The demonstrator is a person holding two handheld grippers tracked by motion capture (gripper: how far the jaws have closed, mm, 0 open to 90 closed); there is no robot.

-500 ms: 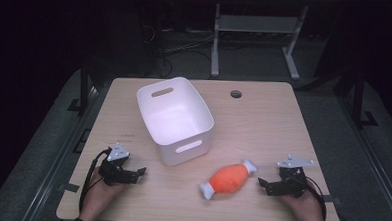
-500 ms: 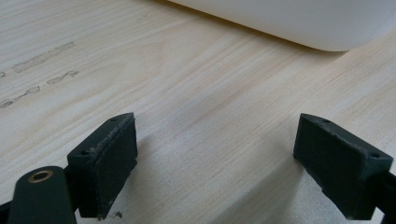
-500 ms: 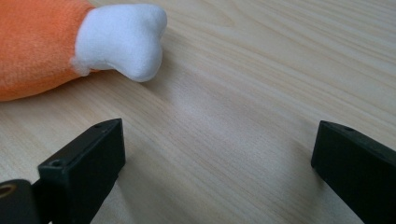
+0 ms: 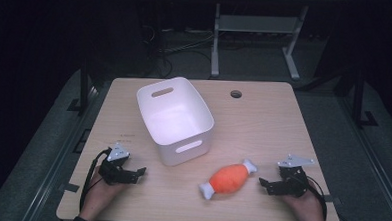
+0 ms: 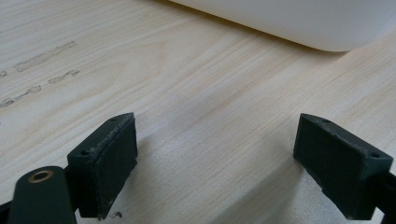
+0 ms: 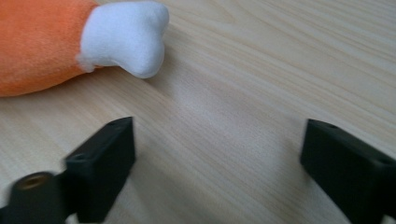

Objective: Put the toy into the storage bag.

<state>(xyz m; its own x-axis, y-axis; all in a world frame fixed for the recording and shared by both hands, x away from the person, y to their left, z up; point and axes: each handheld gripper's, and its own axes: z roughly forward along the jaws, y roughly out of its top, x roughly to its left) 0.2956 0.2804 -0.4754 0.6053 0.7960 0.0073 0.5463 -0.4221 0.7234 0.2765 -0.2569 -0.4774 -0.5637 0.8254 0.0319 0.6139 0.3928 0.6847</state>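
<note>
At the lower left of the high view we see the left tool (image 4: 140,171) held low over the worktop (image 4: 263,123), the person's left hand (image 4: 100,191) coming in from the bottom edge behind it. Its jaws stand wide apart with nothing between them; in the left gripper view only bare wood lies between the pads (image 5: 109,163), and the white bin (image 5: 299,21) crosses the top of the frame. At the lower right the right tool (image 4: 262,183) points toward the frame's centre, the right hand (image 4: 307,208) behind it, jaws likewise wide and empty. The orange plush drumstick (image 4: 228,178) lies just beside it, apart from it, below and right of the white bin (image 4: 176,119). In the right gripper view its white bone end (image 6: 123,37) sits at upper left.
</note>
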